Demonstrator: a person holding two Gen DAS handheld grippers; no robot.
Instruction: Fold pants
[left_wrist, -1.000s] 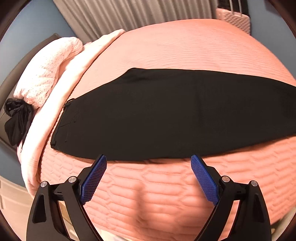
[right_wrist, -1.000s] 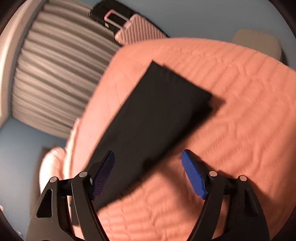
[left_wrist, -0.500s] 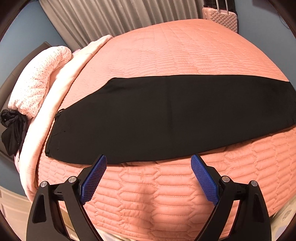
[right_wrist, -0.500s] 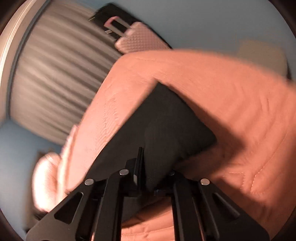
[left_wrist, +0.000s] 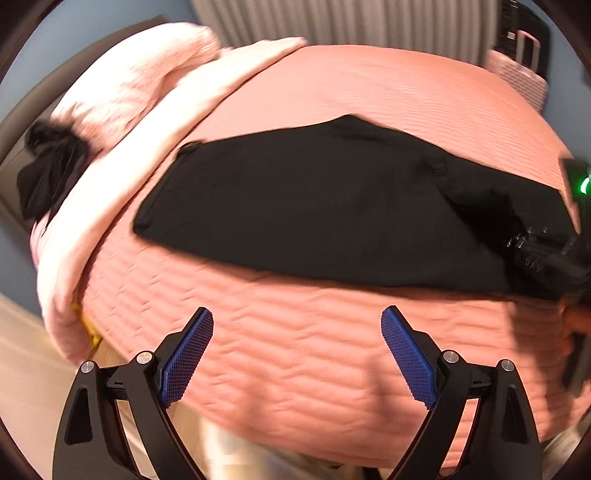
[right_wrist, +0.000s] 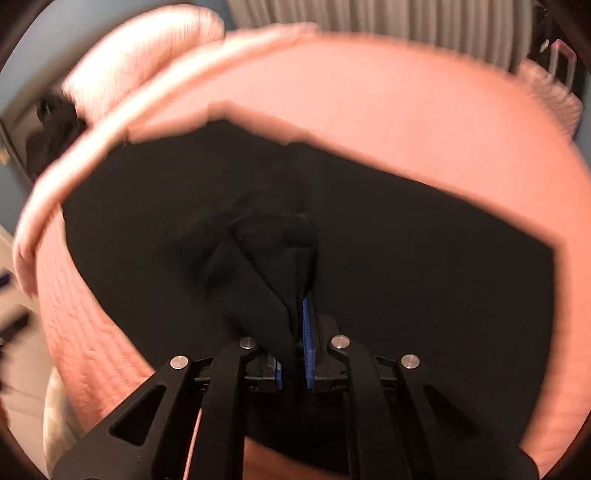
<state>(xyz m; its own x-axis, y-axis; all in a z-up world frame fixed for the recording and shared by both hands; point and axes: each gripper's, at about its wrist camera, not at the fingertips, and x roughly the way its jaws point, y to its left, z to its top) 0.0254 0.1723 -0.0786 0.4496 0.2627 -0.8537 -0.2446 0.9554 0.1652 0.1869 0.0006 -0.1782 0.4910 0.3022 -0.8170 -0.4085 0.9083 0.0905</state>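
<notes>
Writing readable anywhere is limited to faint, unclear marks on the right gripper (left_wrist: 543, 254). Long black fabric pants (left_wrist: 314, 206) lie across the salmon quilted bed (left_wrist: 314, 354), near edge bare. Left gripper (left_wrist: 297, 350) jaws wide; right jaws pinch the pants' bunched end.

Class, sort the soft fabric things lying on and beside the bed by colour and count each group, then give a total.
Black: 2, the long black pants and a bunched black cloth
Pale pink: 2, the speckled pale pink pillow and the folded pale pink blanket
Salmon: 1, the quilted salmon bedspread
Total: 5
</notes>
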